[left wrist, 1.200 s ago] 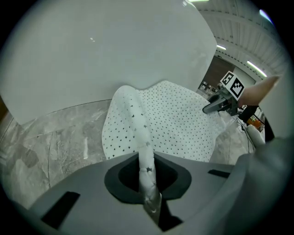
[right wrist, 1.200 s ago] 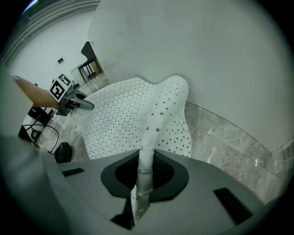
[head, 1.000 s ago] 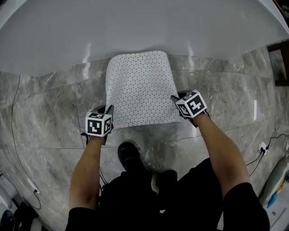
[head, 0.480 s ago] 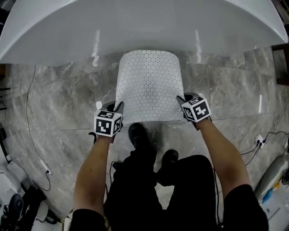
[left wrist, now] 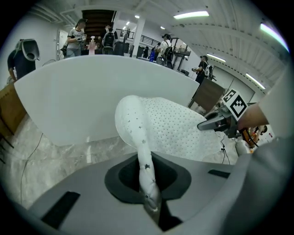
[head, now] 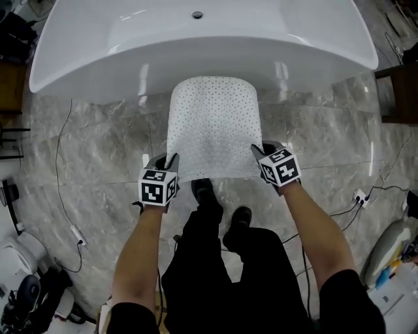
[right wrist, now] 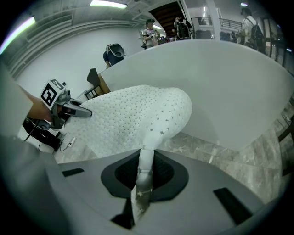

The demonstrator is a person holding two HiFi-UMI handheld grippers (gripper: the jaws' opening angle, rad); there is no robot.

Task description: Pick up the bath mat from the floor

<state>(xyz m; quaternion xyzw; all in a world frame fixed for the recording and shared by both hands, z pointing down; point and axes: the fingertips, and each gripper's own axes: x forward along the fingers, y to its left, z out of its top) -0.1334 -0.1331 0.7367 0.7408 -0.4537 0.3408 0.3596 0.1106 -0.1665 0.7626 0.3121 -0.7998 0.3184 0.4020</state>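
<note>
Both grippers are pinching the bath mat, 1 near corner each: left hand-held gripper on the near-left corner, right hand-held gripper on the near-right. In each gripper view the jaws are pressed together on a bunched fold of the white dotted fabric, no gap showing. The mat is stretched between the 2 grips with its near edge up in the air. From there it runs away from the person, humps over and drops on the far side in front of the bathtub wall. The far edge is hidden behind the hump, so can't tell if it touches the floor. Diff vs 1 s ago: same grip, same corners, jaws just as tight. Both grippers have come up and taken the mat with them. Back then it sat low, close to the marble; now the gripper views show the near part hanging clear of the floor. The head camera has risen too. 1 s ago only the tub's near wall filled the top of the frame, 0.5 s ago the rim came in, and now the whole tub incl. drain is in view. The person's legs are more upright, with 2 black shoes just below the mat's near edge, between the forearms. Marker cubes on both grippers face the head camera as before. Cables lie on the floor at left and right.
</note>
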